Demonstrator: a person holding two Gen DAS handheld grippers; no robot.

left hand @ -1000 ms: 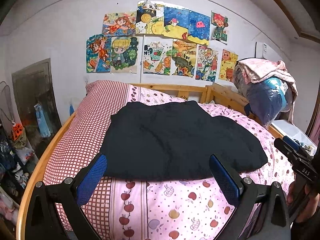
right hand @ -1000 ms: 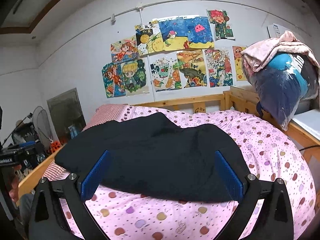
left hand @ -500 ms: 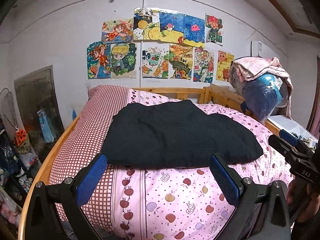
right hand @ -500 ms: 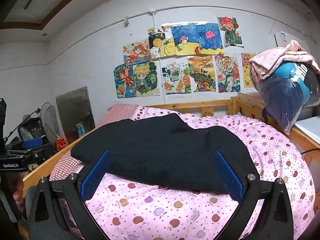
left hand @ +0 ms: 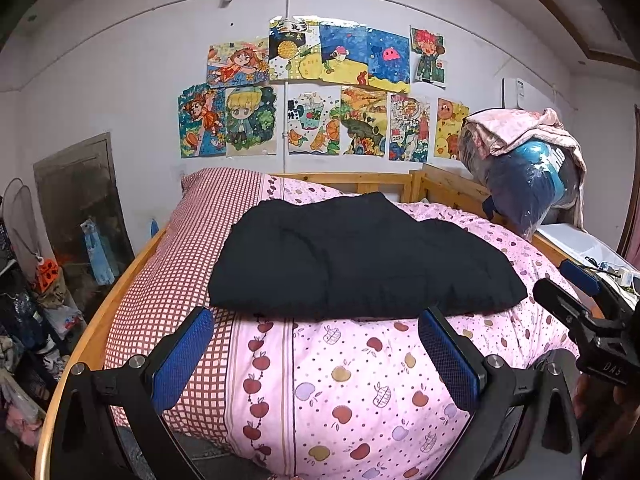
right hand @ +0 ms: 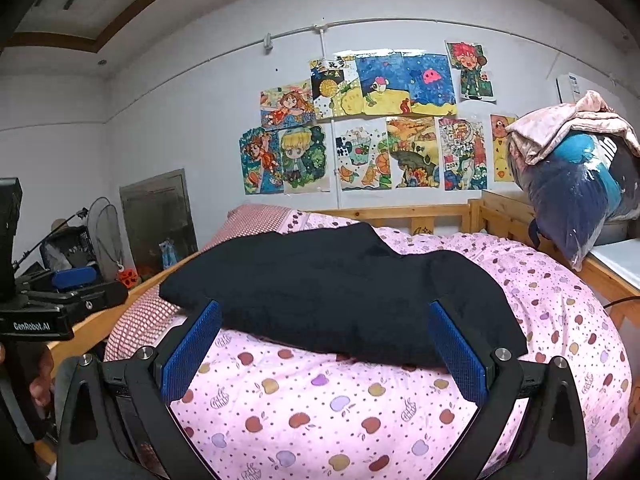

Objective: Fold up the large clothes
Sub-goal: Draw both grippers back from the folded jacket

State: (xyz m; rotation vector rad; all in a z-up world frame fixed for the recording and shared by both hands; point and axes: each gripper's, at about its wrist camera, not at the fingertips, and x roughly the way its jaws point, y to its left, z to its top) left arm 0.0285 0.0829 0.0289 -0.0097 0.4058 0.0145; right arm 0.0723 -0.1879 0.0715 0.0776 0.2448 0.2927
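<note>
the folded black garment (left hand: 360,256) lies on the pink bedspread (left hand: 360,392), beyond the wide, empty jaws of left gripper (left hand: 316,354) and right gripper (right hand: 324,350).

Even, soft indoor light — sharp focus, strong fisheye bending, dark vignetted corners.

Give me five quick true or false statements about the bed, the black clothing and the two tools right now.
1. The black garment lies on the pink bed cover. True.
2. The left tool is shut on the garment. False: it is open and short of it.
3. The right tool is open and holds nothing. True.
4. The wall behind the bed is bare. False: colourful drawings cover it.
5. The garment hangs over the wooden bed frame. False: it rests on the cover.
</note>
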